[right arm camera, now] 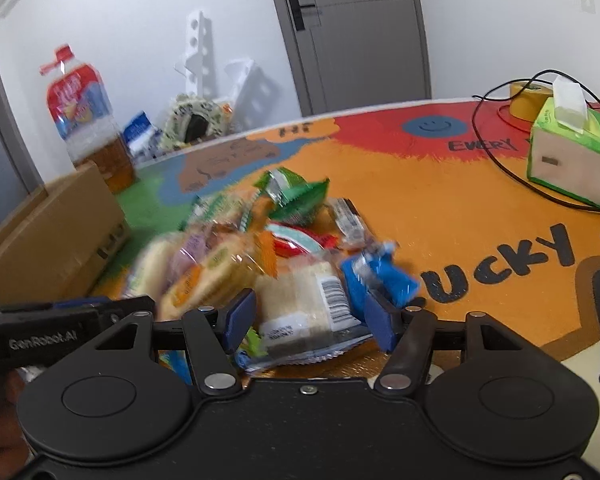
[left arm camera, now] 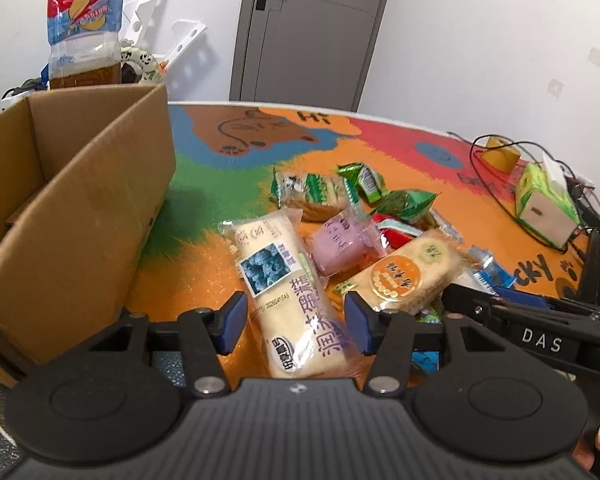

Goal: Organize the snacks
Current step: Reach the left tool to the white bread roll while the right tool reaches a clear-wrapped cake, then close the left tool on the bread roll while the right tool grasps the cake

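The left claw [left arm camera: 294,326] is held half spread around the near end of a long pale cake packet [left arm camera: 284,288], which lies lengthwise between the blue pads [left arm camera: 232,326]; a gap is seen on each side, so nothing is judged to be pinched yet; the right claw [right arm camera: 308,320] is likewise part spread about a clear-wrapped pale cake with a barcode [right arm camera: 308,304], and contact there cannot be told through the blur. Beyond the claws, the remaining snacks are heaped together on the colourful counter [left arm camera: 400,148]: a purple packet [left arm camera: 340,244], a round-labelled cracker pack [left arm camera: 404,272], green wrappers [left arm camera: 364,182] and a blue one [right arm camera: 376,276]. An open cardboard box [left arm camera: 80,200], taken to be the destination, stands just left of the heap, with a tea bottle [left arm camera: 82,24] behind it. Slippage is the main risk: glossy film may be squeezed out sideways if only the wrapper edge is caught; neighbouring packets overlapping the cakes may be dragged along; the two claws, working close together, may be knocked against each other.
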Demonstrator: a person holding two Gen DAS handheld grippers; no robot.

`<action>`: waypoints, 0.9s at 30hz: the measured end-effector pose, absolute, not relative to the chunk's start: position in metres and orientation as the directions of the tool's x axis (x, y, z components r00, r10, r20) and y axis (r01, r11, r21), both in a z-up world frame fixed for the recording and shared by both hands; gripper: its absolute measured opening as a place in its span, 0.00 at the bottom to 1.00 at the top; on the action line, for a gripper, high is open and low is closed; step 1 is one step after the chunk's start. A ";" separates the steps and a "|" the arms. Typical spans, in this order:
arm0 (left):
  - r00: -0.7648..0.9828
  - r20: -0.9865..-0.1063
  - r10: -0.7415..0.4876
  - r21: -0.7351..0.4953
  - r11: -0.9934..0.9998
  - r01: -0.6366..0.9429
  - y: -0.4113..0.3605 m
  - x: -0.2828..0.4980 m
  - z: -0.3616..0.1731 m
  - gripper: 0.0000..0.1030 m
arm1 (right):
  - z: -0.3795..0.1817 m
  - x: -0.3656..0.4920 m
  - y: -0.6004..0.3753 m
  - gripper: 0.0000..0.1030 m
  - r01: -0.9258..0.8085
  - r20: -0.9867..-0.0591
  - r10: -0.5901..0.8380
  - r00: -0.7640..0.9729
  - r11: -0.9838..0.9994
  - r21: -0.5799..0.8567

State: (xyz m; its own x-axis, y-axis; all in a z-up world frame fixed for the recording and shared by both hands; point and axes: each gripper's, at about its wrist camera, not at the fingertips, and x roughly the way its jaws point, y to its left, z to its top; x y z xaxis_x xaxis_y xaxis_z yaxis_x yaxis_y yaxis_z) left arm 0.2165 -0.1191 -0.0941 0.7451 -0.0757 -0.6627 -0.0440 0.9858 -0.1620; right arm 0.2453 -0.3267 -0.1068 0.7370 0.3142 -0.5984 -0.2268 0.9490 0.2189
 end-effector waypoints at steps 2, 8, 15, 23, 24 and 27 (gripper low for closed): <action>0.747 -0.661 -0.072 -0.159 0.986 -0.045 -0.119 0.217 -0.096 0.50 | -0.107 0.245 -0.326 0.58 -0.227 -0.598 0.309 0.739 0.951 0.211; 0.747 -0.661 -0.069 -0.162 0.985 -0.052 -0.118 0.214 -0.101 0.44 | -0.107 0.242 -0.326 0.52 -0.242 -0.606 0.305 0.735 0.952 0.185; 0.756 -0.651 -0.076 -0.183 0.981 -0.059 -0.114 0.200 -0.099 0.31 | -0.103 0.233 -0.330 0.44 -0.236 -0.611 0.307 0.730 0.952 0.196; 0.751 -0.653 -0.095 -0.196 0.979 -0.047 -0.113 0.174 -0.094 0.29 | -0.103 0.209 -0.341 0.43 -0.241 -0.607 0.332 0.722 0.943 0.230; 0.750 -0.654 -0.097 -0.197 0.979 -0.045 -0.114 0.172 -0.094 0.29 | -0.102 0.206 -0.344 0.42 -0.238 -0.607 0.335 0.721 0.942 0.236; 0.748 -0.656 -0.097 -0.190 0.981 -0.040 -0.116 0.165 -0.091 0.29 | -0.100 0.197 -0.349 0.42 -0.236 -0.605 0.328 0.726 0.944 0.229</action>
